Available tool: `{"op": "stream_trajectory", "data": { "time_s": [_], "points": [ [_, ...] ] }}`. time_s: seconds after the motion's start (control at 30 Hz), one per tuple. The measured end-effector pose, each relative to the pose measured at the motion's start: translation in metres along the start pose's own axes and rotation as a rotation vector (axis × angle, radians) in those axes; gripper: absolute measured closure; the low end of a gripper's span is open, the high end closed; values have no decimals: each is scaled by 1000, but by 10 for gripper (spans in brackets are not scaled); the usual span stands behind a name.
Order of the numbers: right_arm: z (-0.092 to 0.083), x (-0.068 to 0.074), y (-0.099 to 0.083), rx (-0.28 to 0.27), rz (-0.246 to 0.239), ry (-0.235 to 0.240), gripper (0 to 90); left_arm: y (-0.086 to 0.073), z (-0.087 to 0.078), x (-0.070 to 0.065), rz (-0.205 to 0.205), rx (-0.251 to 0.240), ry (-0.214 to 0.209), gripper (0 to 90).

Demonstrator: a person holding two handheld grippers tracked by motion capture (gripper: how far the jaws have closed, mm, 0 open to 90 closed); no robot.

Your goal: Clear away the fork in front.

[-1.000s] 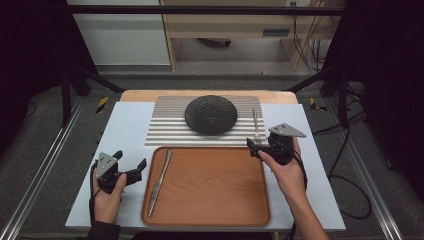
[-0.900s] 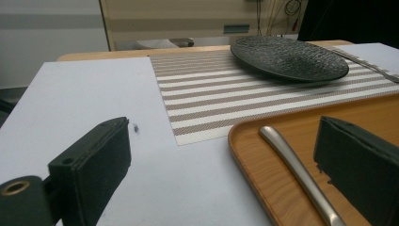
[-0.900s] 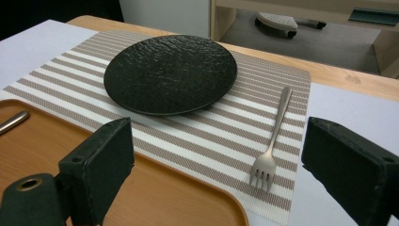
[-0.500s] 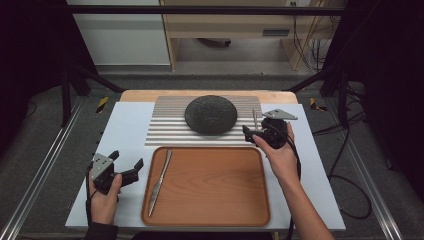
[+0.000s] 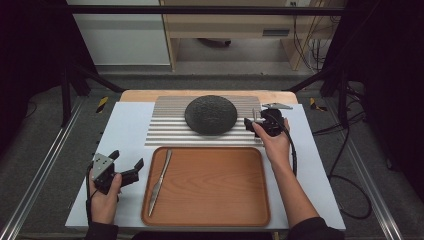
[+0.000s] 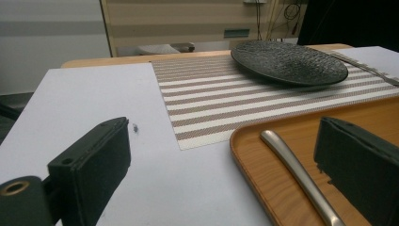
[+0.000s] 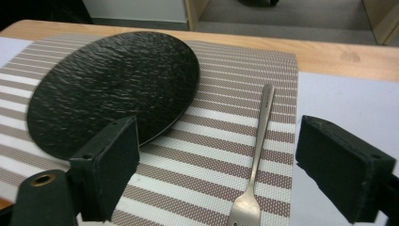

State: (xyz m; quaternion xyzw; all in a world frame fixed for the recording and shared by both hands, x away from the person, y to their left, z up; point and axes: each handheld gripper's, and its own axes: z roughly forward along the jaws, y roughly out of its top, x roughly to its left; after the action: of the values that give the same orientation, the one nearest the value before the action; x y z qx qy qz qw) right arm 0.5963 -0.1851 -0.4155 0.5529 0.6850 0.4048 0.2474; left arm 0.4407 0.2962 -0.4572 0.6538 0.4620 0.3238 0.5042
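fork (image 7: 256,160): slim brushed metal, flat on striped woven mat (image 7: 211,155), right of round black pebbled plate (image 7: 113,89), long axis near-far, tines near, handle far | right gripper (image 7: 216,179): wide, just been closing, straddling fork, gripping nothing | left gripper (image 6: 221,174): wide, empty, beside wooden tray (image 6: 282,188) holding metal knife (image 6: 301,174)

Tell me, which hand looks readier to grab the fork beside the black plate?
The right. Its gripper hangs over the fork on the striped mat, jaws open either side of it. The left gripper sits far off beside the tray.
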Motion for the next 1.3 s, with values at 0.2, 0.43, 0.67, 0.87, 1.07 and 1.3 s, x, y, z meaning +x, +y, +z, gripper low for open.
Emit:
{"op": "stream_trajectory", "data": {
  "time_s": [0.2,0.43,0.67,0.87,1.07,1.3],
  "points": [
    [25,-6,-8,22,43,-35,268,0,-1,1,1,-3,-4,43],
    [46,-17,-19,65,73,-75,411,1,0,1,4,0,-14,43],
    [57,-23,-24,97,74,-112,549,1,0,1,6,-6,-8,43],
    [60,-24,-20,99,71,-110,600,2,0,1,6,-8,-10,44],
    [65,-25,-21,115,65,-127,616,2,0,1,-2,-7,-11,45],
    [67,-27,-23,126,59,-122,655,2,0,0,0,-11,-10,45]
  ]
}}
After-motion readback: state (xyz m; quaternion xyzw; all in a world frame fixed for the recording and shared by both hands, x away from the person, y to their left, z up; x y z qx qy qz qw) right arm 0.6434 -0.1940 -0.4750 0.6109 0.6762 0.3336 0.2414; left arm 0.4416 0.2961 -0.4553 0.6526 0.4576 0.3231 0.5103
